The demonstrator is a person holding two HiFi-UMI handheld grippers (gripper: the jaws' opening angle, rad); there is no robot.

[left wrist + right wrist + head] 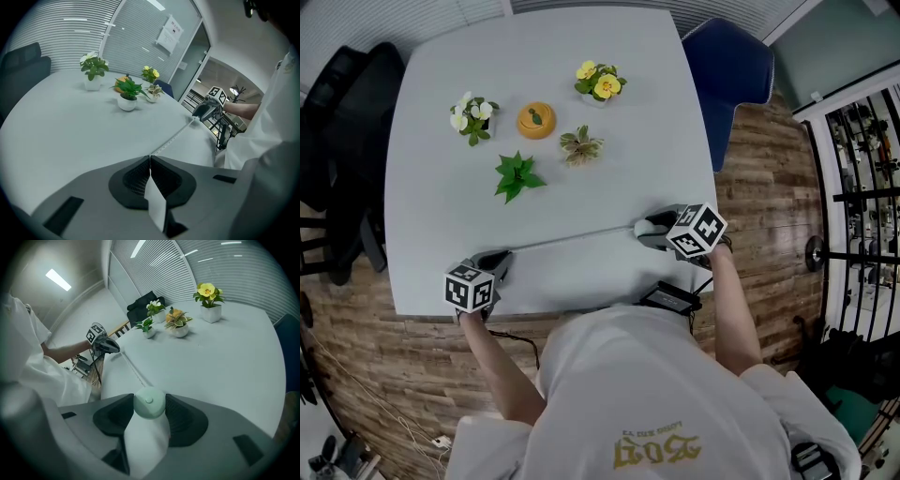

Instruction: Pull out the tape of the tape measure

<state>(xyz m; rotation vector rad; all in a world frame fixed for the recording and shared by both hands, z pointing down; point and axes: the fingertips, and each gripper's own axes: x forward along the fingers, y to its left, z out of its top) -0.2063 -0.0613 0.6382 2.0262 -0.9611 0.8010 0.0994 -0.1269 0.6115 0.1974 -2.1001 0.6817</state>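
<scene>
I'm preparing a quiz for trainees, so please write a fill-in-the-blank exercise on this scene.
1. The right gripper holds the round, pale ____ tape measure case.
2. The left gripper is shut on the thin white ____ pulled from it.
3. That strip lies stretched across the light grey ____.
Missing words: green; tape; table.

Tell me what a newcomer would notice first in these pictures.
The thin tape stretched across the near side of the grey table, pinched at its end by the left gripper and running to the pale green tape measure case clamped in the right gripper. Next, the cluster of small potted plants around an orange object on the table's far side.
</scene>
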